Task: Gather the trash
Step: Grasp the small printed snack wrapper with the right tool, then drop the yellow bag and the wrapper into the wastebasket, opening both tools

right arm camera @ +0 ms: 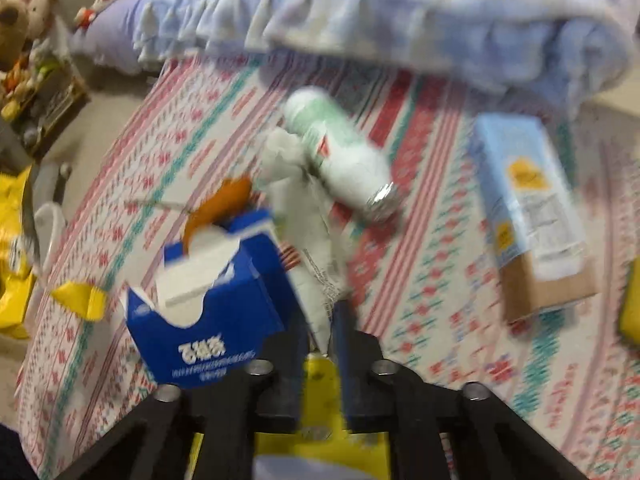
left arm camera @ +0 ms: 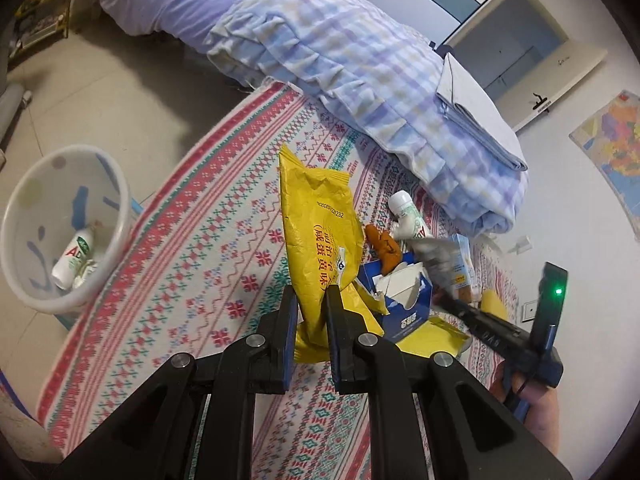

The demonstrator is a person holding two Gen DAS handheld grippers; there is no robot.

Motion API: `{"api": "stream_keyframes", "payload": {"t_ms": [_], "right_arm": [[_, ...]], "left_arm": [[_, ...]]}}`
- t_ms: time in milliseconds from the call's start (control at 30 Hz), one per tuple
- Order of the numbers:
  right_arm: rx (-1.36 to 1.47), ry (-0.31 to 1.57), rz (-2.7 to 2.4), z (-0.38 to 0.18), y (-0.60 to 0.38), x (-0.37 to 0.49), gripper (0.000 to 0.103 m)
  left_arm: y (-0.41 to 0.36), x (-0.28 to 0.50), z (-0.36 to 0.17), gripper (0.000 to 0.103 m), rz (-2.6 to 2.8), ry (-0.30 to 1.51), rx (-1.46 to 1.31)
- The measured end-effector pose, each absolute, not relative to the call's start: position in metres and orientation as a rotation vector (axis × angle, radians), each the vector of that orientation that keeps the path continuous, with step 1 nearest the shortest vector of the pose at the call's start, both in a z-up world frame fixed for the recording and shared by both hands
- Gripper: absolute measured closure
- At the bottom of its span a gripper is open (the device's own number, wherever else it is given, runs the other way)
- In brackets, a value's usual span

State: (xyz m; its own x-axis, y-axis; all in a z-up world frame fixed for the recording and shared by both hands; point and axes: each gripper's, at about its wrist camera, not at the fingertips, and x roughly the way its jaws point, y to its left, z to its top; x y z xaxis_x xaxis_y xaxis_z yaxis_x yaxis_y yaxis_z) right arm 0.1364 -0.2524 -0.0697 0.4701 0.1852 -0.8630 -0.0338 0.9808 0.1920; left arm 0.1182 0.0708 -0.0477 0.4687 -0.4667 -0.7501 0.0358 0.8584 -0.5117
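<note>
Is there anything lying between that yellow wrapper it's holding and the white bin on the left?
Nothing visible. The left gripper holds the yellow wrapper up, and only bare patterned rug lies between it and the white bin.

We take the torn blue carton as landmark. Left of it stands the crumpled yellow snack bag, pinched upright. A white wrapper rises at its right edge; beyond that lies a white bottle on its side. A pale-blue box lies flat, farther right.
</note>
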Motion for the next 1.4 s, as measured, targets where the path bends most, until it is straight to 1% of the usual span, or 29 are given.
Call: {"api": "stream_keyframes", "payload": {"t_ms": [133, 300, 467, 600, 800, 1000, 1233, 1300, 1367, 1400], "right_arm": [[0.197, 0.991, 0.11, -0.046, -0.26, 0.129, 0.097], [0.225, 0.935, 0.104, -0.029, -0.259, 0.119, 0.097], [0.23, 0.889, 0.144, -0.021, -0.24, 0.111, 0.097], [0.228, 0.87, 0.199, -0.017, -0.214, 0.108, 0.097], [0.185, 0.869, 0.311, -0.017, -0.152, 0.107, 0.097], [0.158, 0.899, 0.442, -0.027, -0.076, 0.113, 0.097], [0.173, 0.928, 0.549, -0.045, 0.001, 0.124, 0.097], [0.185, 0.93, 0.574, -0.049, 0.02, 0.128, 0.097], [0.176, 0.934, 0.589, -0.052, 0.039, 0.133, 0.097], [0.17, 0.937, 0.593, -0.052, 0.047, 0.135, 0.097]], "left_arm": [[0.085, 0.115, -0.04, 0.089, -0.323, 1.029, -0.466], [0.112, 0.117, -0.032, 0.089, -0.324, 1.025, -0.486], [0.164, 0.125, -0.011, 0.089, -0.256, 0.981, -0.475], [0.211, 0.131, -0.006, 0.089, -0.186, 0.959, -0.483], [0.278, 0.141, -0.034, 0.089, -0.057, 1.013, -0.512], [0.288, 0.153, -0.072, 0.089, -0.05, 1.125, -0.527], [0.285, 0.161, -0.093, 0.086, -0.025, 1.183, -0.49], [0.288, 0.165, -0.097, 0.083, -0.025, 1.198, -0.502], [0.292, 0.165, -0.097, 0.063, -0.01, 1.194, -0.513], [0.294, 0.165, -0.096, 0.059, -0.002, 1.189, -0.521]]}}
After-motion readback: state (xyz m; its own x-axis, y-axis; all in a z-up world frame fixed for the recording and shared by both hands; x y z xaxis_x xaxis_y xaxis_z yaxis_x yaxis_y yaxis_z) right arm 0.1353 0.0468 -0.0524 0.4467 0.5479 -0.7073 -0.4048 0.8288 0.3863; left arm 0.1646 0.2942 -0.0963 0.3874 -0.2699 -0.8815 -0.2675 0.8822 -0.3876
